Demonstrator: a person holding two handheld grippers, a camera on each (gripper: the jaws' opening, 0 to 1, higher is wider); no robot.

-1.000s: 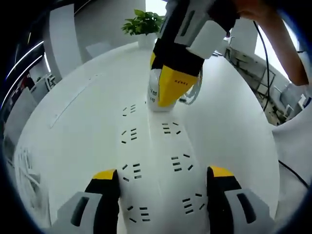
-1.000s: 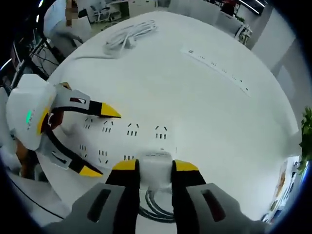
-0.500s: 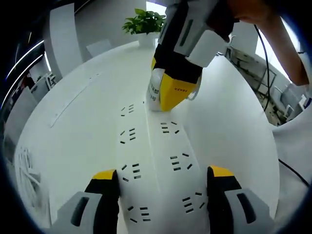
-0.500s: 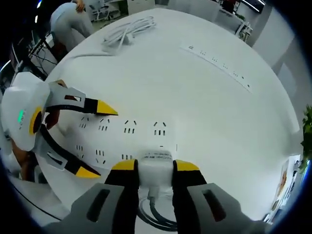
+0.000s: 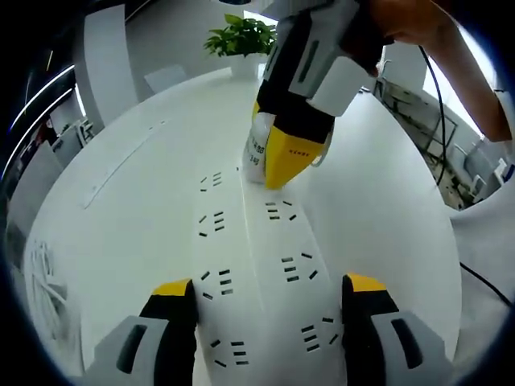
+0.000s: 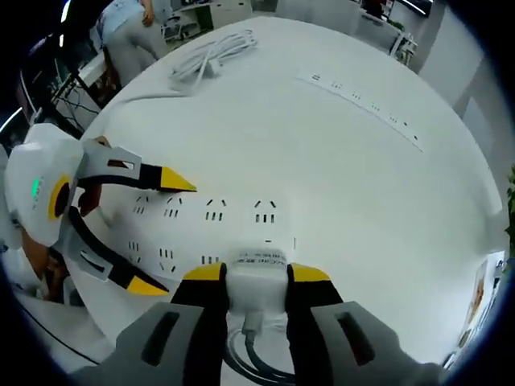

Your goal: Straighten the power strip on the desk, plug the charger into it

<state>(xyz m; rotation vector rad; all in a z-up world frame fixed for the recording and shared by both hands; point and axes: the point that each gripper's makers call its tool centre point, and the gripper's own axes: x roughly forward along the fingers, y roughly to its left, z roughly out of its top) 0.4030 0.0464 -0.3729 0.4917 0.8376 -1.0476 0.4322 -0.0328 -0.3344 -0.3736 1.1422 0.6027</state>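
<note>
A white two-row power strip (image 5: 249,233) lies on the white desk (image 5: 145,217) and runs away from me between the left gripper's jaws. My left gripper (image 5: 265,289) is open, its yellow-tipped jaws straddling the strip's near end close to its sides. At the strip's far end my right gripper (image 5: 278,157) is shut on a white charger (image 5: 256,149) that stands upright on the strip. In the right gripper view the charger (image 6: 256,261) sits between that gripper's (image 6: 257,275) jaws at the edge of the strip (image 6: 209,213). The left gripper (image 6: 157,233) straddles the strip's other end.
A narrow second power strip (image 6: 362,108) lies farther out on the desk, and a coiled white cable (image 6: 213,52) lies near the far edge. The charger's dark cable (image 6: 249,362) loops under the right gripper. A potted plant (image 5: 237,36) stands at the desk's edge. A person (image 6: 125,32) bends beyond the desk.
The right gripper with the charger has tilted and sunk a little over the strip's far end. The left gripper and the strip have stayed put.
</note>
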